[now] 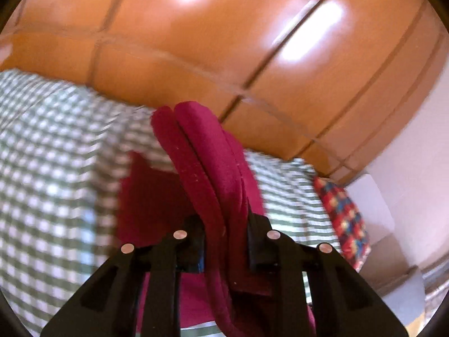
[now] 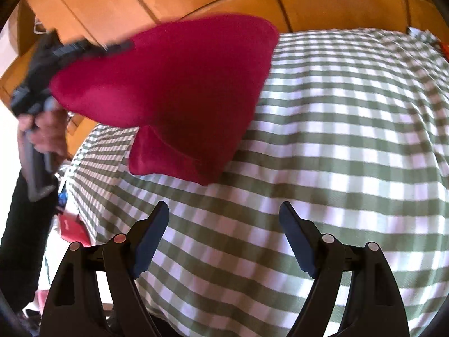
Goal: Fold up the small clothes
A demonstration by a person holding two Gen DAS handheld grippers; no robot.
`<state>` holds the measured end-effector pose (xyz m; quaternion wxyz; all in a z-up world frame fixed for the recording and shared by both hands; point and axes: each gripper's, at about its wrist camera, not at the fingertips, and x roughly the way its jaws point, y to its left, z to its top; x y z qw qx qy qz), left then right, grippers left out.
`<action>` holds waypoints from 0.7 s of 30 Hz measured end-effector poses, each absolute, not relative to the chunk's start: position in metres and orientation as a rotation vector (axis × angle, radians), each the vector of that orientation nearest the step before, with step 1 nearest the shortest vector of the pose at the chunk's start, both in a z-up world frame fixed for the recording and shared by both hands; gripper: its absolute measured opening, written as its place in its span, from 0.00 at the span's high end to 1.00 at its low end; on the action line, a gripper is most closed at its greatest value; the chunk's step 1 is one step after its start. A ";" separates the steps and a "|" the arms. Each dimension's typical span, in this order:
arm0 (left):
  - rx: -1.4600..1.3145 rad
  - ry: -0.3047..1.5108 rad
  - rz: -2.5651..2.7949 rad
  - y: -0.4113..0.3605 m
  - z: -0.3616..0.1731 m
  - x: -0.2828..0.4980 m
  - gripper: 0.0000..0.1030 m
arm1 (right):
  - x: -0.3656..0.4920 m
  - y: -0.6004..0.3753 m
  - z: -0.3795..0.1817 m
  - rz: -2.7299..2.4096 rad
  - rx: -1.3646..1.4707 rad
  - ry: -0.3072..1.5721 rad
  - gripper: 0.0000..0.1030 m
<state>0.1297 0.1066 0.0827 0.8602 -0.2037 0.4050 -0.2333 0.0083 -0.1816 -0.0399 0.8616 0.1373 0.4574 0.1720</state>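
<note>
Two grippers work over a bed spread with a green-and-white checked cover (image 2: 350, 140). The left gripper (image 1: 226, 241) is clamped on a crimson garment (image 1: 202, 163), whose thick folded edges run up between its black fingers (image 1: 193, 241) and arch over above them. From the right wrist view the same crimson garment (image 2: 174, 90) hangs lifted off the cover, stretched from the left gripper (image 2: 112, 47) near the bed's far left corner, with its lower point drooping close to the checks; whether that point touches the cover cannot be told. A hand (image 2: 46, 132) with a dark sleeve (image 2: 19, 241) grasps the left gripper's handle at the left edge of the bed. The right gripper (image 2: 224, 216) stands wide apart with nothing between its fingers (image 2: 151, 241), poised above bare checked cover on the near side of the bed, apart from the garment. Glossy orange wooden panels (image 1: 224, 42) rise behind the bed's far edge. A multicoloured patterned cloth (image 1: 342, 219) lies at the bed's right edge.
</note>
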 end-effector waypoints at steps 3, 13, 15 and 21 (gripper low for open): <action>-0.373 0.956 -0.356 0.124 0.035 0.135 0.81 | 0.009 -0.176 -0.037 0.364 0.257 0.954 0.23; -0.293 0.941 -0.342 0.115 0.014 0.121 0.81 | 0.043 -0.165 0.018 0.405 0.260 0.803 0.33; -0.253 0.928 -0.340 0.108 0.017 0.120 0.81 | 0.058 -0.151 0.019 0.413 0.214 0.791 0.41; -0.257 0.949 -0.280 0.121 -0.010 0.118 0.65 | 0.063 -0.113 -0.041 0.365 -0.025 0.866 0.47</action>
